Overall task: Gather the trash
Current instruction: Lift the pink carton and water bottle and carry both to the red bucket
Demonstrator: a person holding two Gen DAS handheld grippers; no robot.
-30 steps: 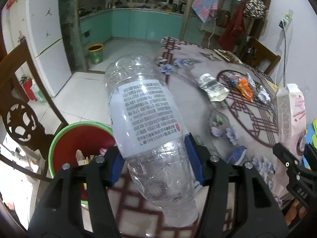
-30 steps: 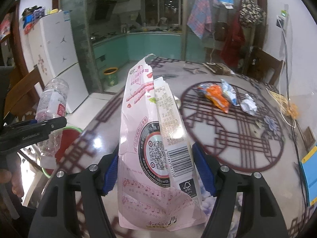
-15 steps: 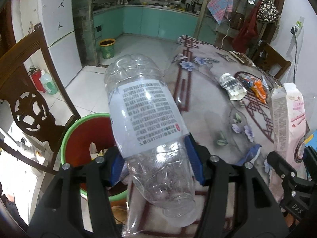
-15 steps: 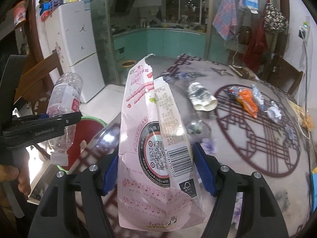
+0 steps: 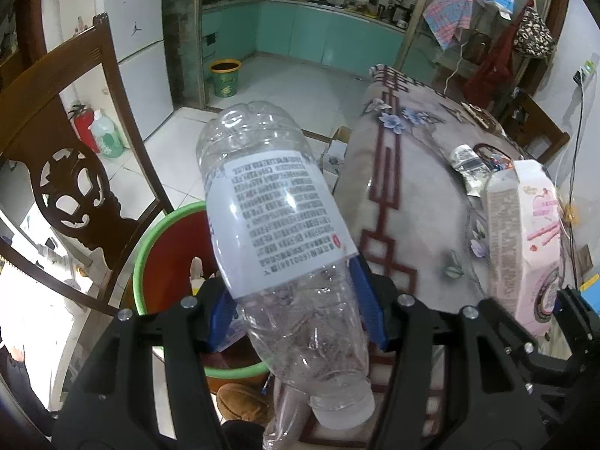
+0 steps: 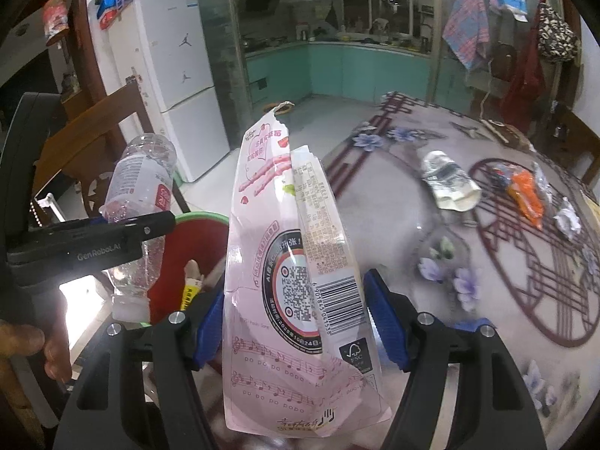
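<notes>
My left gripper (image 5: 296, 303) is shut on a clear plastic bottle (image 5: 277, 225) with a white label, cap end toward the camera, held above a red bin with a green rim (image 5: 150, 232). My right gripper (image 6: 296, 315) is shut on a pink torn snack bag (image 6: 292, 262), upright, near the table's edge. The right wrist view shows the bottle (image 6: 138, 191) and the left gripper (image 6: 112, 240) at left above the bin (image 6: 195, 221). In the left wrist view the pink bag (image 5: 521, 236) stands at right.
On the patterned table (image 6: 487, 262) lie a crumpled silver pouch (image 6: 446, 180), an orange wrapper (image 6: 525, 191) and a crumpled foil (image 6: 568, 217). A dark wooden chair (image 5: 63, 172) stands left of the bin. A brown shoe (image 5: 243, 401) sits below. A white fridge (image 6: 180, 86) lies beyond.
Both grippers have drifted left off the table toward the bin, still holding their loads. The bin now lies right under the bottle and more floor shows.
</notes>
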